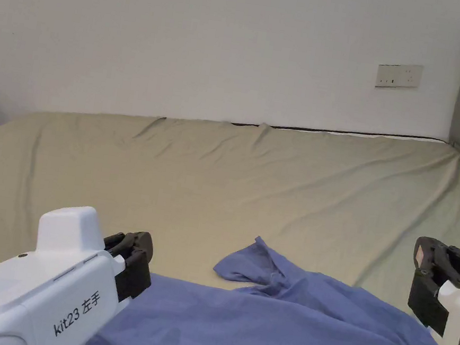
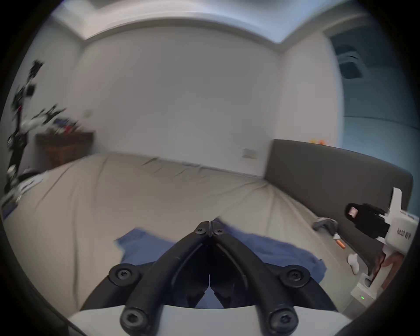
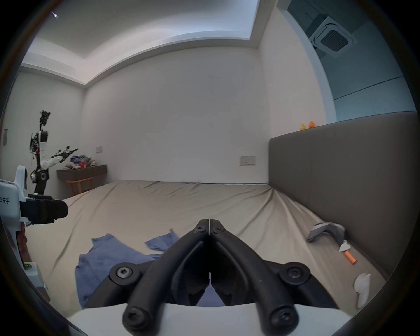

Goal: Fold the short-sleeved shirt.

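Beige bed [image 1: 254,184] — white wall [image 1: 216,34].

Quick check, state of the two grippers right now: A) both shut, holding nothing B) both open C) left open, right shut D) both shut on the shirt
A: in each gripper view the jaws meet tip to tip with no cloth between them, left gripper and right gripper, above the blue shirt lying on the bed.

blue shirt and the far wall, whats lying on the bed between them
Nothing: in the head view, the stretch from the blue shirt to the far wall is bare, wrinkled beige bedsheet.
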Demonstrator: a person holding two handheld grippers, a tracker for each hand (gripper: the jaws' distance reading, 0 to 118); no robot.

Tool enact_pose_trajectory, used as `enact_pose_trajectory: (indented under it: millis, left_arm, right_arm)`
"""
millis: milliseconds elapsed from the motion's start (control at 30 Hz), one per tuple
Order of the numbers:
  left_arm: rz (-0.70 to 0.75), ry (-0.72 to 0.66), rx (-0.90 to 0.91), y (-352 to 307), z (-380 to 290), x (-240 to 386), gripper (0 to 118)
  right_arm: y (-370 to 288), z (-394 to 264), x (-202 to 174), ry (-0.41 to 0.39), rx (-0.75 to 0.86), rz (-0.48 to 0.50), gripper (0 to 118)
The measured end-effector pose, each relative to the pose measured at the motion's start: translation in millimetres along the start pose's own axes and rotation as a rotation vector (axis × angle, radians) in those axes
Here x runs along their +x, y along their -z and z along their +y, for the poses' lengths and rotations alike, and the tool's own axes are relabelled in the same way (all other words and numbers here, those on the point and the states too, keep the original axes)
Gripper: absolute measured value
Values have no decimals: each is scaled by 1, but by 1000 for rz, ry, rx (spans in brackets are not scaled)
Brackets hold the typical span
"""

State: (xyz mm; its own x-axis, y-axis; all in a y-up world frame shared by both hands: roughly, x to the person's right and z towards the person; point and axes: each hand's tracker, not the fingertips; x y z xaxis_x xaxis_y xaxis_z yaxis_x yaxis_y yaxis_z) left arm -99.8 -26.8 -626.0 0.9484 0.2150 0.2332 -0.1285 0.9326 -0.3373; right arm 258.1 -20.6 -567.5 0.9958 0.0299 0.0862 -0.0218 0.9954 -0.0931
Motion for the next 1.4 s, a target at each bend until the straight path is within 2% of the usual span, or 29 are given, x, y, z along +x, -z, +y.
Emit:
enact_pose_trajectory:
  millis: [100, 233, 267, 300, 333, 367, 400, 433, 567, 600, 700, 767, 900, 933, 967, 1033, 1067, 1100, 1133, 1167, 1300, 1400]
  left_arm:
    - [65, -63, -40, -2, -3, -37, 0]
    - [79, -42, -31, 20, 8, -62, 0]
    - [91, -21, -31, 34, 10, -67, 13]
    - [94, 8, -31, 50, 12, -73, 42]
    - [91, 47, -54, 66, 13, -77, 97]
    - [82, 72, -96, 91, 12, -84, 117]
    - [91, 89, -179, 117, 8, -91, 107]
    - [102, 100, -192, 133, 5, -92, 103]
    - [173, 186, -425, 201, -17, -94, 103]
    - [169, 194, -422, 225, -30, -116, 103]
    - [140, 148, -456, 254, -47, -122, 103]
    - [149, 130, -508, 270, -57, -131, 103]
    - [164, 186, -540, 281, -64, -128, 104]
    - [163, 193, -537, 279, -61, -128, 101]
    - [191, 291, -439, 278, -55, -131, 91]
    - [141, 223, -457, 279, -50, -132, 62]
    - [129, 202, -459, 277, -45, -130, 39]
    - [91, 146, -479, 275, -43, -128, 1]
    - [43, 87, -478, 276, -41, -129, 2]
    - [55, 49, -493, 277, -40, -128, 2]
    - [60, 101, -559, 274, -40, -116, 2]
    - [-30, 76, -570, 252, -31, -105, 2]
  right_arm:
    - [11, -8, -14, 36, -50, 37, 0]
    - [27, -9, -25, -2, -43, 64, 0]
    - [33, -10, -25, 3, -49, 65, 0]
    - [40, -11, -24, 9, -56, 67, 0]
    - [47, -13, -21, 21, -66, 72, 0]
    - [55, -15, -19, 40, -83, 72, 0]
    - [64, -17, -17, 42, -94, 67, 0]
    - [70, -20, -15, 47, -112, 59, 0]
    - [102, -34, -9, 19, -151, 29, 0]
    - [109, -38, -8, 26, -162, 28, 0]
    - [130, -51, -6, 48, -209, 36, 0]
    - [138, -58, -9, 30, -229, 40, 0]
    - [141, -62, -11, 23, -237, 65, 0]
    - [141, -62, -10, 35, -236, 71, 0]
    - [141, -62, -9, 46, -234, 74, 0]
    - [139, -60, -8, 51, -231, 71, 0]
    - [138, -59, -8, 50, -229, 65, 0]
    - [137, -57, -7, 48, -227, 62, 0]
    - [136, -55, -6, 46, -224, 61, 0]
    - [135, -53, -6, 44, -222, 60, 0]
    - [129, -44, 0, 27, -206, 58, 0]
    - [129, -39, 5, 10, -216, 46, 0]
